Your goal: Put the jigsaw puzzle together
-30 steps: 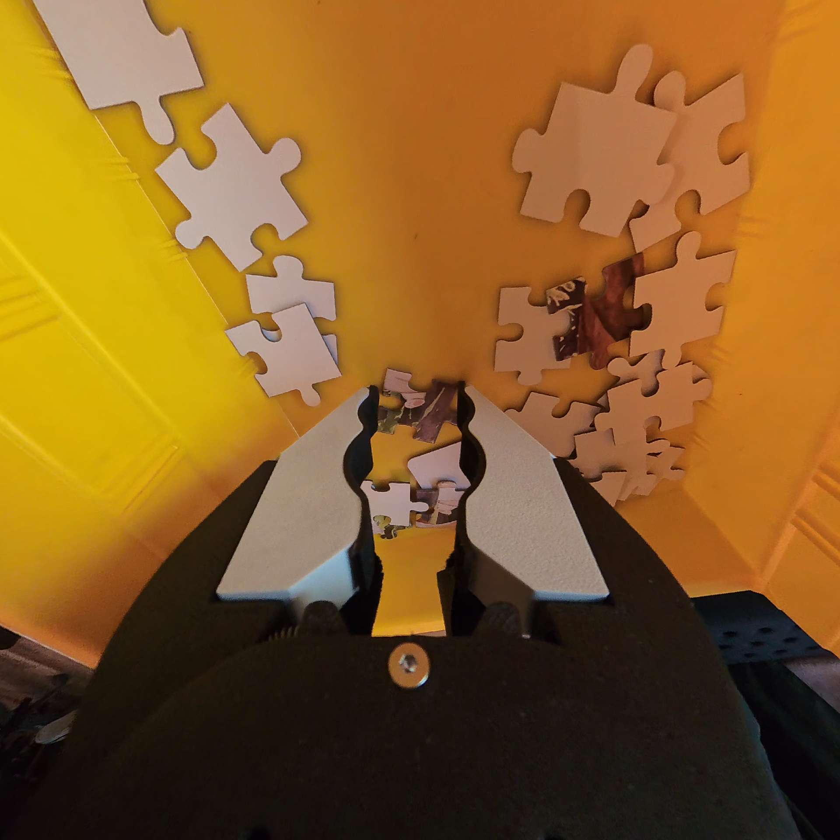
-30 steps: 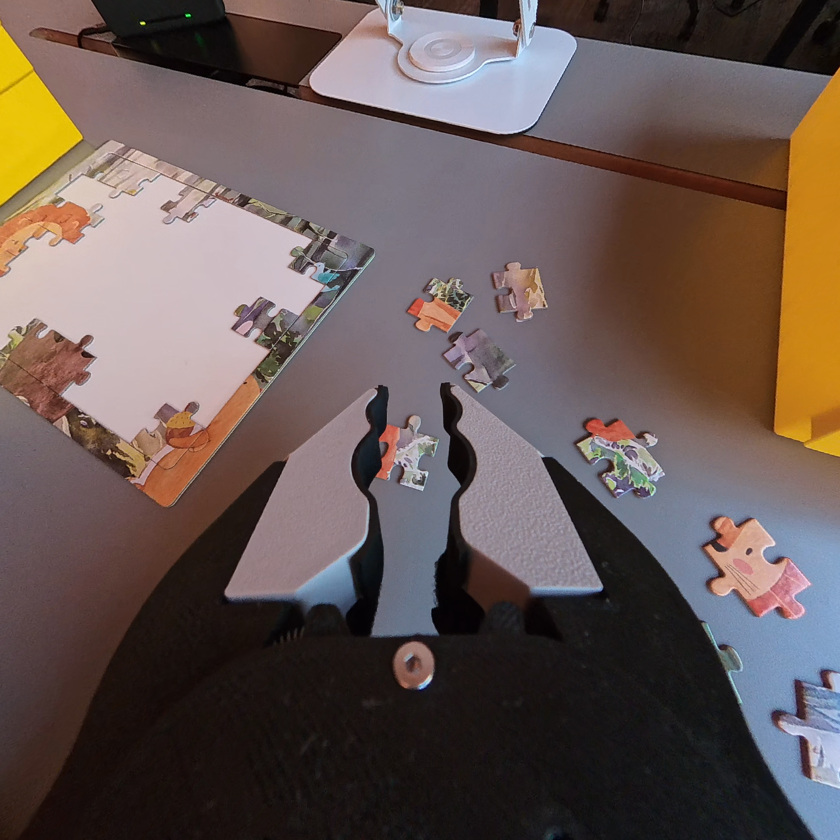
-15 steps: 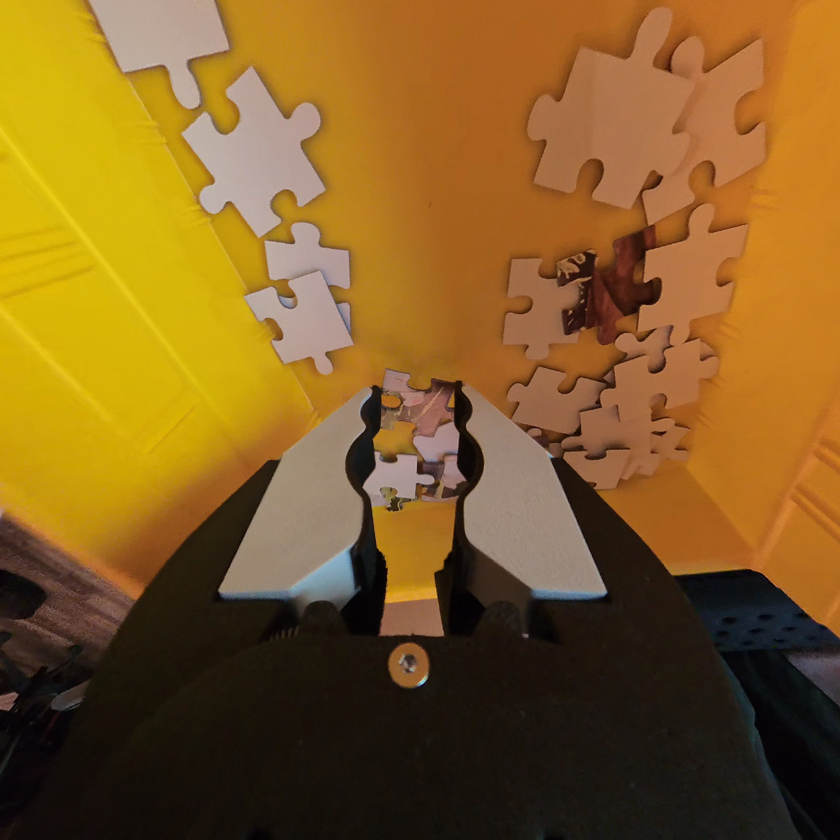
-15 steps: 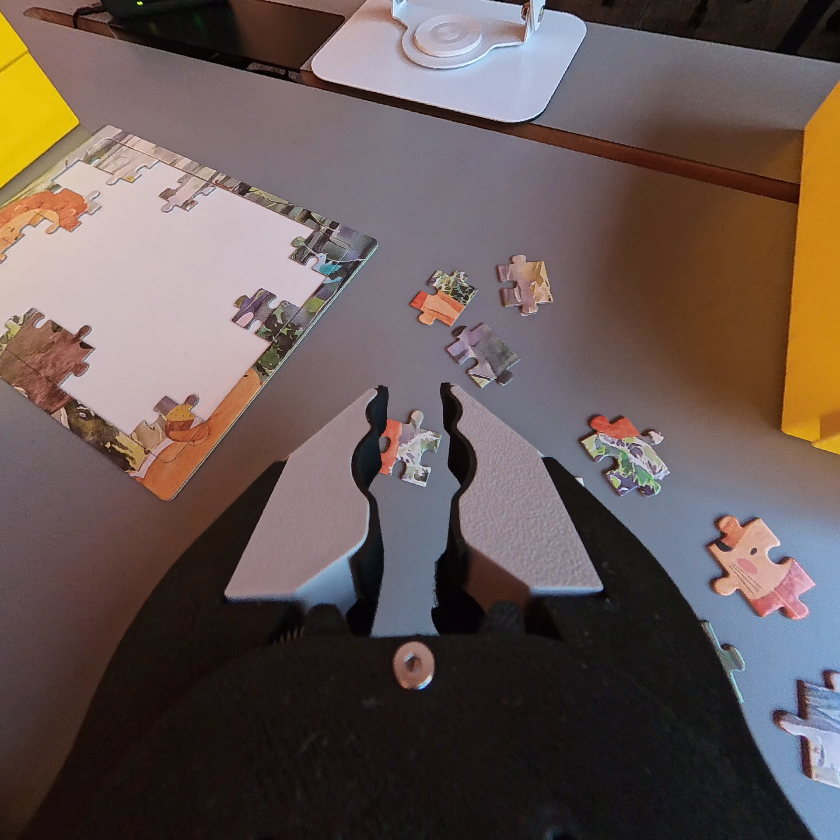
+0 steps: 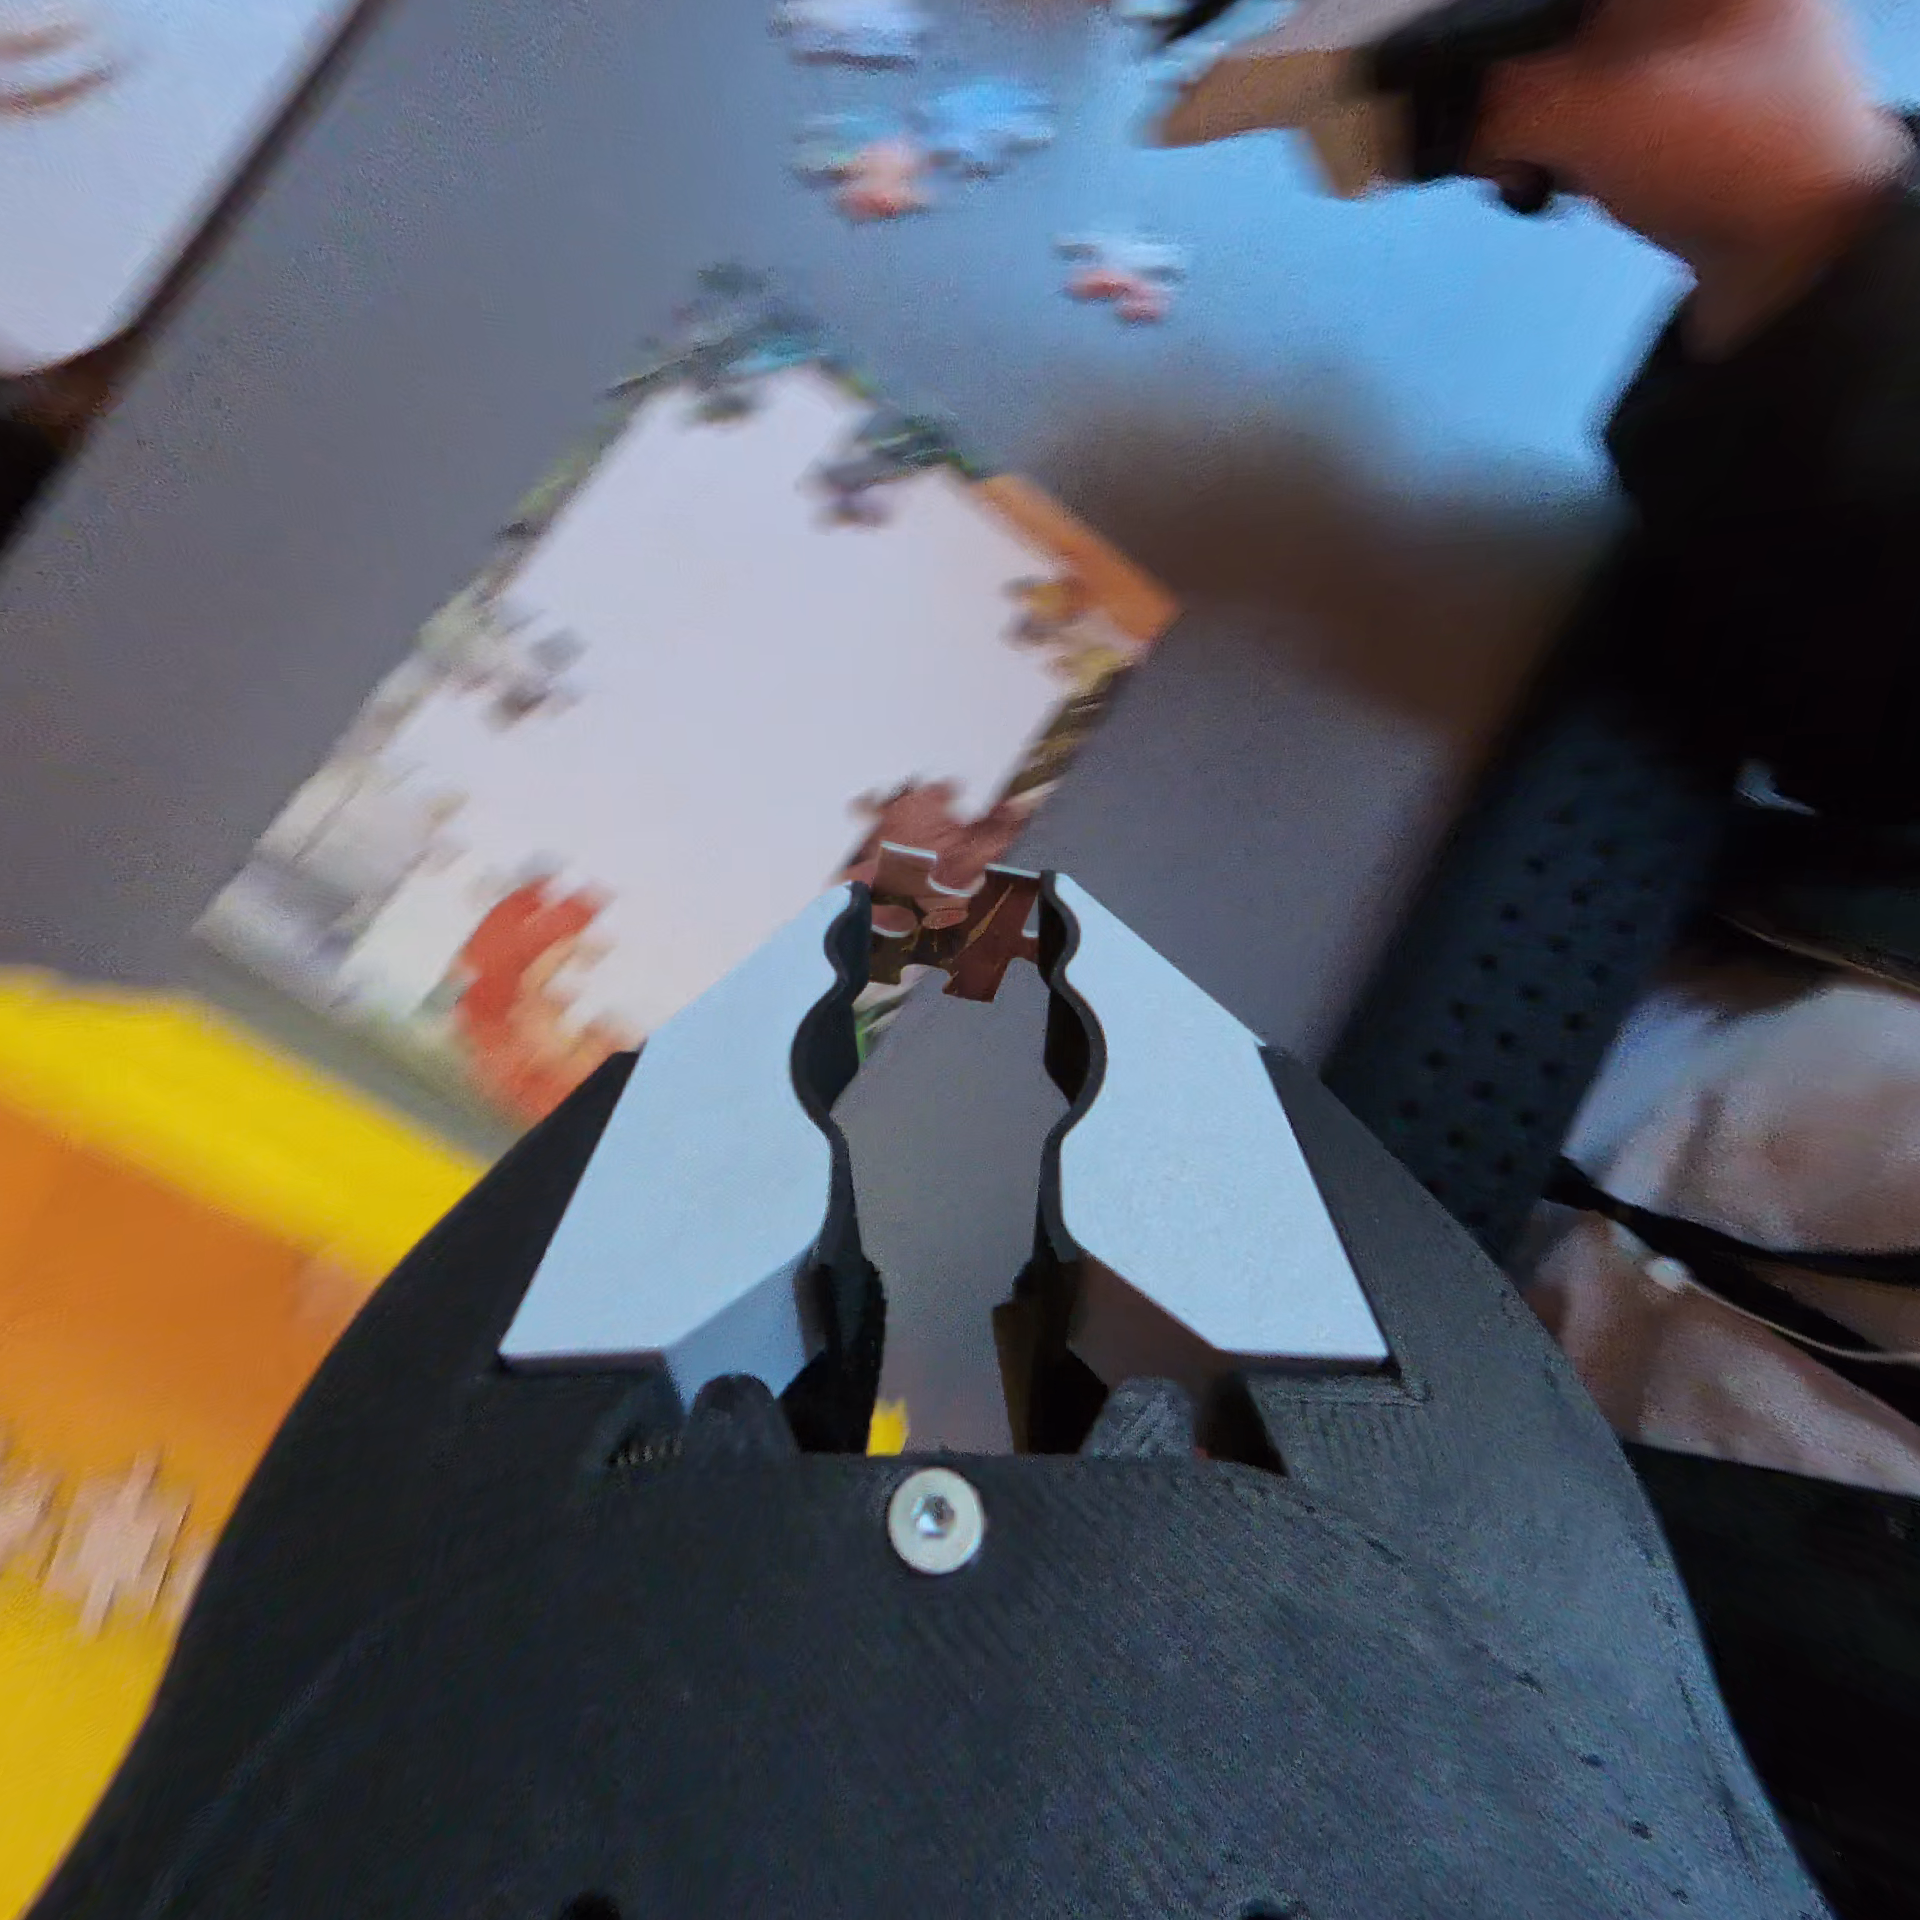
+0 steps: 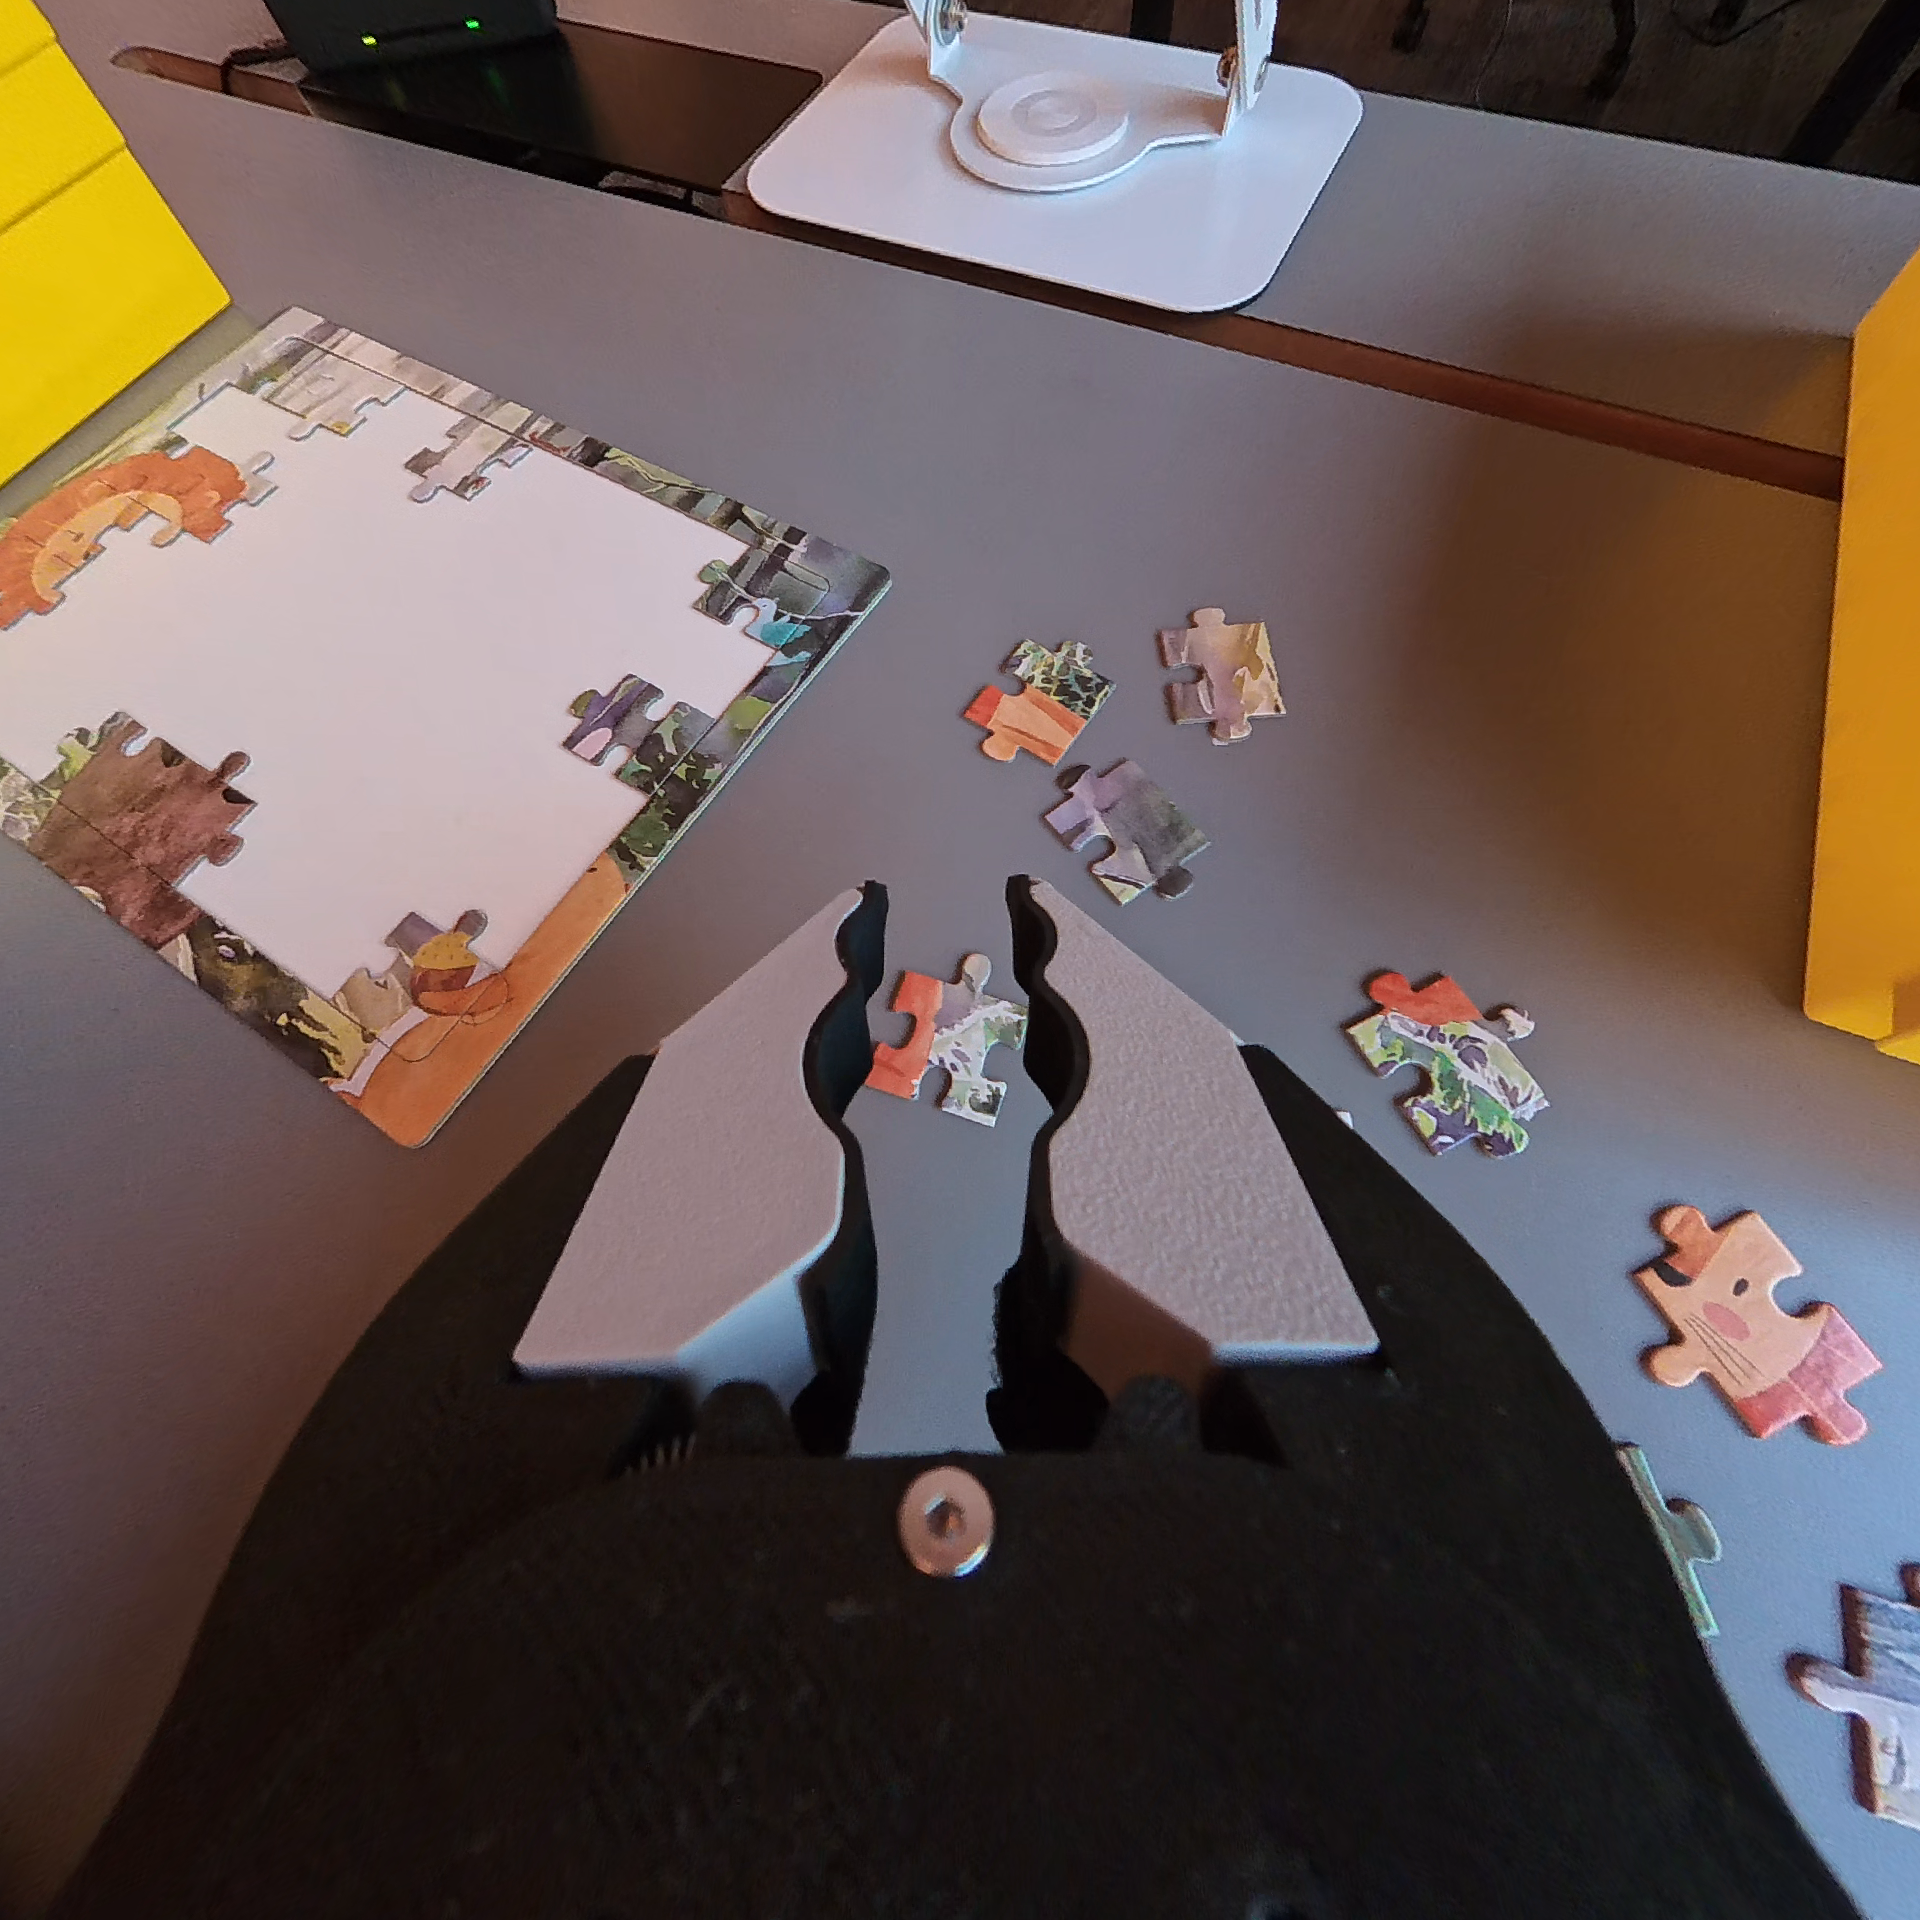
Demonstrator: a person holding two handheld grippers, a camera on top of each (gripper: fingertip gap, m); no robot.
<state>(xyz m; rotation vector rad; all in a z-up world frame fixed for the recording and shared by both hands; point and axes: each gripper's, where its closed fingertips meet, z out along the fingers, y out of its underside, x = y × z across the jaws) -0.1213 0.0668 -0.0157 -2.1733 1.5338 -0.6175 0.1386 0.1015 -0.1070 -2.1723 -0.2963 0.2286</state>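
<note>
My left gripper is shut on a brown and dark puzzle piece held between its tips, in the air just in front of the near corner of the puzzle board; this view is motion-blurred. The board has its border pieces in and a white bare middle. My right gripper is open and hovers over an orange, white and green piece lying on the grey table. Several loose pieces lie nearby: an orange-green one, a purple one and a cat-face one.
A yellow box sits at the lower left of the left wrist view; a person's hand and dark sleeve are at the right. A white stand base stands at the table's back, with another yellow box at the right. The left gripper's tips are roughly 30 cm from the right gripper's.
My left gripper closed on a piece in the yellow box, lifted out and swung over the table toward the puzzle board. My right gripper stayed open above the same piece, shifting slightly.
</note>
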